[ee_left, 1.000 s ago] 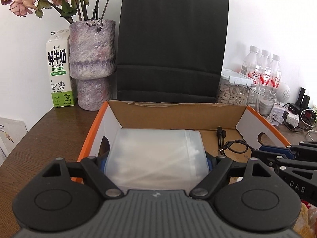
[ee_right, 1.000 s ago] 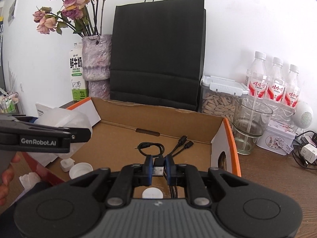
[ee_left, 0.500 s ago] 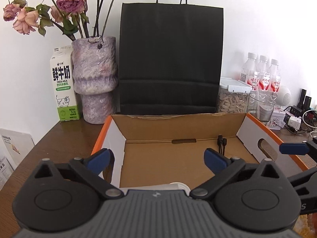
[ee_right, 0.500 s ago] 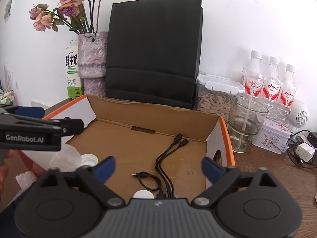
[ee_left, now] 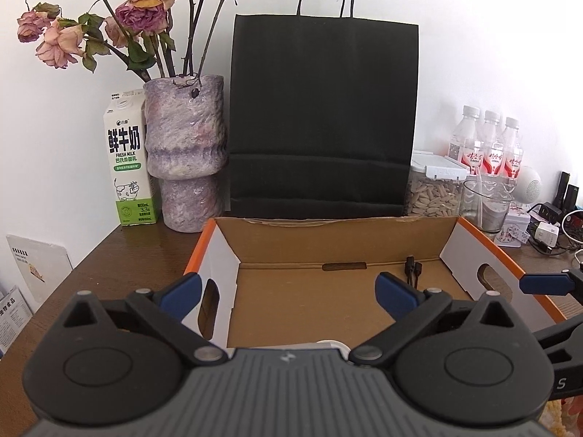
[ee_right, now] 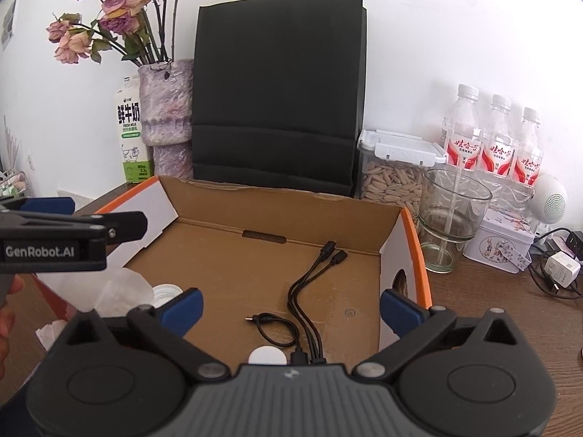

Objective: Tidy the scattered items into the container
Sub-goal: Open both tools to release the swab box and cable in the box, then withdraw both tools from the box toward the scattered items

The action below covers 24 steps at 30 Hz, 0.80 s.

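Observation:
The open cardboard box [ee_left: 328, 244] with orange rims sits in front of both grippers. My left gripper [ee_left: 288, 291] is open over its near left part, nothing between the blue pads. A pale edge of something [ee_left: 328, 344] peeks out just below it. My right gripper [ee_right: 291, 307] is open too, above the black cable [ee_right: 309, 291] that lies loose on the box floor [ee_right: 233, 266]. A white cap [ee_right: 267, 357] lies by the cable's near end. A clear plastic bag [ee_right: 120, 287] and a white lid [ee_right: 165, 291] rest in the box's left part, under the left gripper's fingers [ee_right: 124, 224].
Behind the box stand a black paper bag [ee_left: 324, 116], a purple vase [ee_left: 186, 153] of dried roses and a milk carton [ee_left: 127, 160]. To its right are a seed jar [ee_right: 393, 178], a glass [ee_right: 452, 218], water bottles [ee_right: 495, 138], a tin [ee_right: 503, 244] and a charger [ee_right: 561, 269]. Crumpled tissue [ee_right: 51, 331] lies left of it.
The left gripper opened and the plastic bag dropped out of its jaws into the box. The right gripper opened off the cable plug, and the cable now lies on the box floor.

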{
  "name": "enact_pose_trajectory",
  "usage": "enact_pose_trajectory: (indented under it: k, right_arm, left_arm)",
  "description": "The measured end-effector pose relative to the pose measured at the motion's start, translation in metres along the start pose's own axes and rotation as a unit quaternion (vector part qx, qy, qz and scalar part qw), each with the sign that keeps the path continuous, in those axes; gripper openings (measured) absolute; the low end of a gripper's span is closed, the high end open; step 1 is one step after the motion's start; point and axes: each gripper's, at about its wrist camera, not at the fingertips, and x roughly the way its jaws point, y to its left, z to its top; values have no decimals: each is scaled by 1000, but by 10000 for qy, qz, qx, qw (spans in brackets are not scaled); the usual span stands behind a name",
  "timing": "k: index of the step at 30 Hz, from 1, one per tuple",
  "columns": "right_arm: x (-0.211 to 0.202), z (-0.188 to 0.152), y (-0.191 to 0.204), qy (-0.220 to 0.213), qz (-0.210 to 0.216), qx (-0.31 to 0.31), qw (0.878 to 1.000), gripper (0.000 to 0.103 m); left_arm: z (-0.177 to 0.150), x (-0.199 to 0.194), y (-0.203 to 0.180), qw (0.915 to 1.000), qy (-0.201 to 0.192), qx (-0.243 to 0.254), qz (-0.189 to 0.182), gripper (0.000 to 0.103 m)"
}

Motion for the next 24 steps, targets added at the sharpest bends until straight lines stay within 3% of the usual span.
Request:
enact_pose_trajectory:
  k: [14, 24]
  right_arm:
    - [-16, 6, 4, -188, 15, -24, 9998, 103]
    - [-55, 1, 9, -430, 64, -117, 9990, 103]
  left_arm:
    - [4, -29, 3, 9994, -341, -56, -59, 103]
    - [-9, -69, 10, 9985, -486, -216, -89, 103]
